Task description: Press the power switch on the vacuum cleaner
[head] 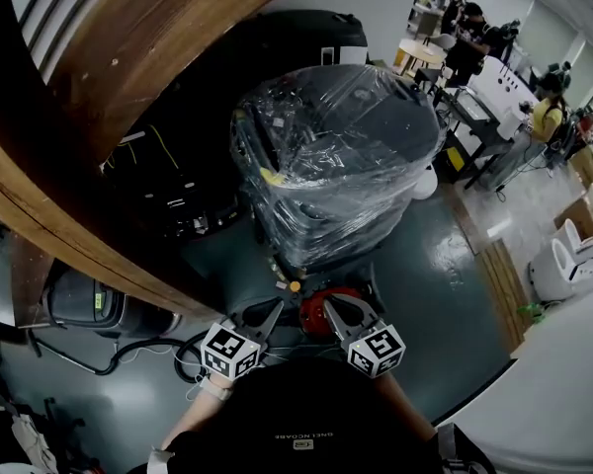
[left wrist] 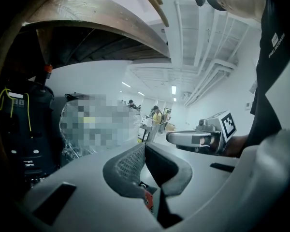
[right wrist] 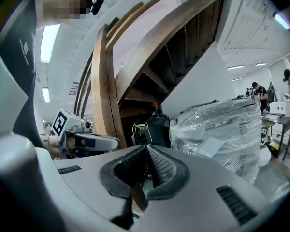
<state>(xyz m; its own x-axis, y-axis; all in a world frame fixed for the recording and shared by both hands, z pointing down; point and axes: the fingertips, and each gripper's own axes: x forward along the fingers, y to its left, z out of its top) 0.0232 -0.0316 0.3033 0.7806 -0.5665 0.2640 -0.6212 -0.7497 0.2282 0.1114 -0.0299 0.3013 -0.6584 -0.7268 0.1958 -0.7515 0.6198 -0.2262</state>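
Note:
A red round-topped thing (head: 321, 314), possibly the vacuum cleaner, sits on the floor just in front of me; I cannot make out a switch on it. My left gripper (head: 274, 308) and right gripper (head: 329, 308) hang side by side over it, the red top between their tips. Each is shut, pads meeting at the tip, with nothing held. In the left gripper view, its jaws (left wrist: 144, 145) point toward the room, and the right gripper (left wrist: 186, 138) shows beside them. In the right gripper view the right gripper (right wrist: 147, 148) faces the stairs, with the left gripper (right wrist: 104, 141) alongside.
A plastic-wrapped stack (head: 341, 156) stands straight ahead. A wooden staircase (head: 99, 97) curves overhead at the left, with black machines (head: 178, 181) beneath it. A grey machine with a black hose (head: 89, 309) lies at my left. Several people work at tables (head: 474, 57) far right.

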